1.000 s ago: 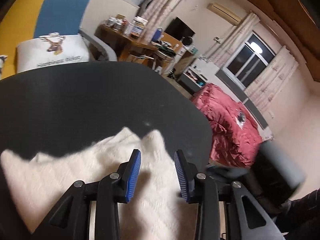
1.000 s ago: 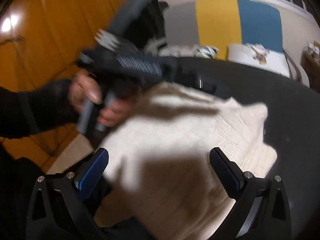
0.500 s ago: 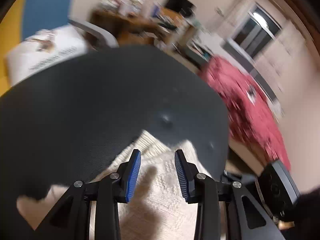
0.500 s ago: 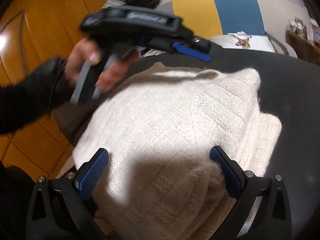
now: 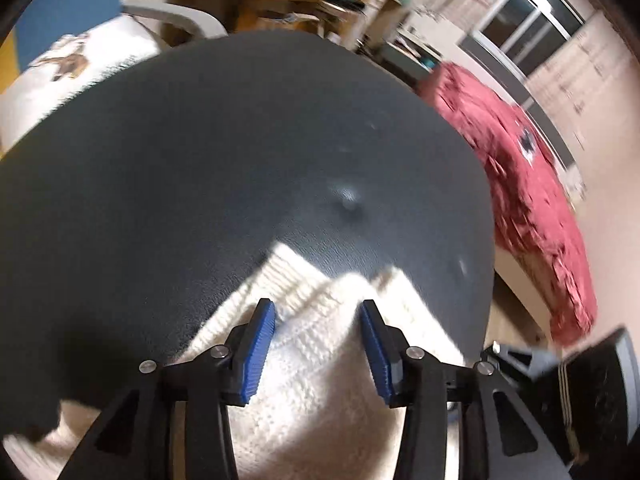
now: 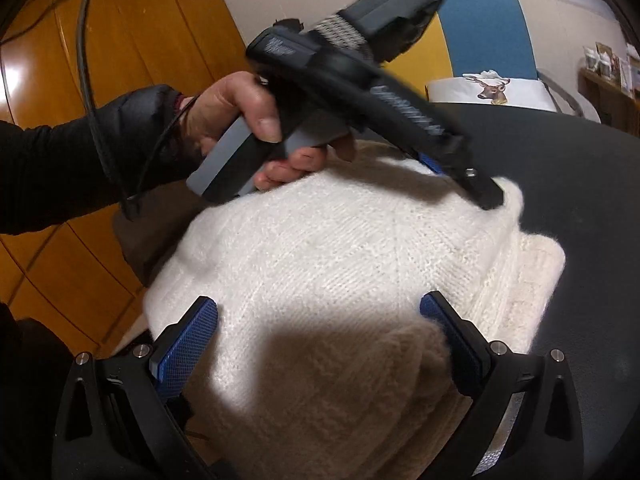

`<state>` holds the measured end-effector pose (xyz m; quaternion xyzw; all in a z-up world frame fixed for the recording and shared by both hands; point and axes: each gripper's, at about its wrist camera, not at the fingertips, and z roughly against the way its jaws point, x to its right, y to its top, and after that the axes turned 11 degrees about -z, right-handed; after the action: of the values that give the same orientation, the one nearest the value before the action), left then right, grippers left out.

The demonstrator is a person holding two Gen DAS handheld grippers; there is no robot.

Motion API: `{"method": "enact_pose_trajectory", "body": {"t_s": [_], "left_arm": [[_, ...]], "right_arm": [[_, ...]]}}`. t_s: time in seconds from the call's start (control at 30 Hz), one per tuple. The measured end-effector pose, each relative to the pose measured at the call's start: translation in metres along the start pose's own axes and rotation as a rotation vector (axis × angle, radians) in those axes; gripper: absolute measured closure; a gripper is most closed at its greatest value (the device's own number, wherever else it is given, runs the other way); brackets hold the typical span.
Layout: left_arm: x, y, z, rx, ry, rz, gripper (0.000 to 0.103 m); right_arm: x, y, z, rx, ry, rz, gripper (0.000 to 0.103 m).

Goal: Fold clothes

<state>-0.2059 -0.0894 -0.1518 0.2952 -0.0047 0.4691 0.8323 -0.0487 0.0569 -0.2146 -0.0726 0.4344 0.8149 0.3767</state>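
Left claw lets go at the far corner of the folded sweater

The left claw point(image 5: 316, 346) has tipped down over the white knit sweater point(image 6: 340, 280) on the black counter point(image 5: 200, 160), its jaws now opening, nothing gripped; the right claw point(image 6: 320, 340) hangs wide apart above the near edge, so the fold looks laid.

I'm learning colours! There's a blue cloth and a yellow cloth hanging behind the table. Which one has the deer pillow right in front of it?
The blue cloth. The deer pillow sits directly below it, while the yellow cloth hangs beside it, towards the orange wooden wall.
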Motion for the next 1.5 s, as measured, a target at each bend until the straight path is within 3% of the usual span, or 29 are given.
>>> {"method": "enact_pose_trajectory", "body": {"t_s": [0.2, 0.23, 0.33, 0.37, 0.5, 0.63, 0.7, 0.8, 0.9, 1.1, 1.33, 1.4, 1.5], "left_arm": [[-0.006, -0.028, 0.06, 0.231, -0.006, 0.142, 0.06], [-0.004, -0.032, 0.059, 0.222, 0.006, 0.143, 0.06], [0.003, -0.042, 0.019, 0.042, 0.2, 0.116, 0.06], [0.002, -0.044, 0.011, 0.018, 0.231, 0.121, 0.06], [-0.005, -0.046, 0.035, 0.138, 0.187, 0.23, 0.061], [0.027, -0.076, 0.074, 0.281, 0.145, 0.177, 0.061], [0.051, -0.095, 0.085, 0.332, 0.107, 0.149, 0.06], [0.072, -0.113, 0.081, 0.35, 0.103, 0.164, 0.061], [0.077, -0.126, 0.073, 0.361, 0.096, 0.205, 0.061], [0.062, -0.123, 0.055, 0.383, 0.208, 0.165, 0.063], [0.026, -0.106, 0.051, 0.345, 0.296, 0.141, 0.066], [0.013, -0.105, 0.054, 0.346, 0.288, 0.179, 0.066], [0.007, -0.108, 0.067, 0.391, 0.18, 0.256, 0.065]], "right_arm": [[-0.01, -0.003, -0.006, -0.014, -0.054, 0.051, 0.001], [-0.01, -0.003, -0.007, -0.014, -0.056, 0.051, 0.001], [-0.009, -0.003, -0.007, -0.009, -0.051, 0.043, 0.001], [-0.008, -0.003, -0.007, -0.01, -0.048, 0.041, 0.001], [-0.006, -0.001, 0.001, -0.031, -0.028, 0.02, 0.0], [0.016, -0.003, 0.055, -0.024, 0.084, -0.148, 0.0], [0.024, -0.023, 0.084, -0.047, 0.128, -0.176, 0.0], [0.025, -0.056, 0.1, -0.15, 0.156, -0.198, 0.0], [0.025, -0.079, 0.094, -0.176, 0.174, -0.222, 0.0], [0.045, -0.076, 0.072, -0.068, 0.242, -0.288, 0.0], [0.057, -0.057, 0.053, -0.055, 0.37, -0.254, 0.0], [0.053, -0.06, 0.052, -0.06, 0.396, -0.237, 0.0], [0.054, -0.053, 0.039, -0.075, 0.415, -0.222, 0.0]]}}
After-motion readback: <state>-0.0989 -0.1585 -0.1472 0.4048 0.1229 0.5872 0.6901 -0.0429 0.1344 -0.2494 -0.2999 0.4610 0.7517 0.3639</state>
